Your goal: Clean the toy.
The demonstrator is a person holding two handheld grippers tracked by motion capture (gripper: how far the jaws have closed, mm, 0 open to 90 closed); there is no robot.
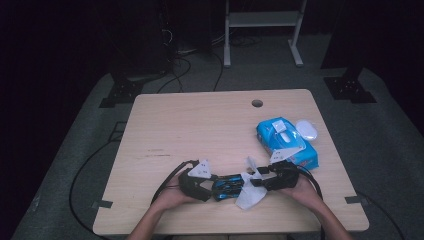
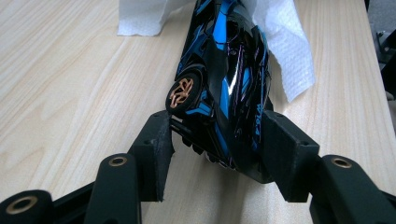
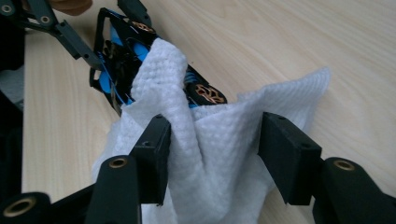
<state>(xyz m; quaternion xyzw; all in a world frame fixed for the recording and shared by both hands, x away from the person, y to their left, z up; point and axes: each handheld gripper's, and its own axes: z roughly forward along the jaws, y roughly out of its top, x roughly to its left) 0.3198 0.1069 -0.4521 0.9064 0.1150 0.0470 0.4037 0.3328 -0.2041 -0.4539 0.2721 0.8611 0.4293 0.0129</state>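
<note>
We count one toy car [image 1: 227, 186], black and blue, one loose white wipe [image 1: 249, 192], one blue pack of wipes [image 1: 287, 142] with a white lid, one white oval thing [image 1: 306, 130] just beside that pack, one table [image 1: 200, 130] and two grippers.

The car lies near the table's front edge, between our two hands. Our left gripper [image 1: 205, 187] is clenched on its one end: in the left gripper view the two black pads press the car's [image 2: 224, 93] sides, one just under a wheel [image 2: 183, 92] with a copper-coloured rim. Our right gripper [image 1: 260, 182] meets the other end, where the wipe is draped over the car.

The high view gives us the whole layout but not the pads. The right gripper view shows what it hides: the wipe [image 3: 205, 140] stands bunched between the parted jaws, the left pad touching a fold and the right pad at the cloth's edge without squeezing it, so this gripper [image 3: 212, 135] is released, its jaws wide. It also shows the car [image 3: 121, 60] poking out beyond the wipe, with the other gripper's jaws on it. The left gripper view shows the wipe [image 2: 289, 51] trailing off both sides of the car's far end.

The car sits close to the front edge. The left half and the middle of the tabletop lie bare, and a round hole [image 1: 257, 103] sits near the far edge. The pack and the oval thing stand towards the right edge, near our right hand.
</note>
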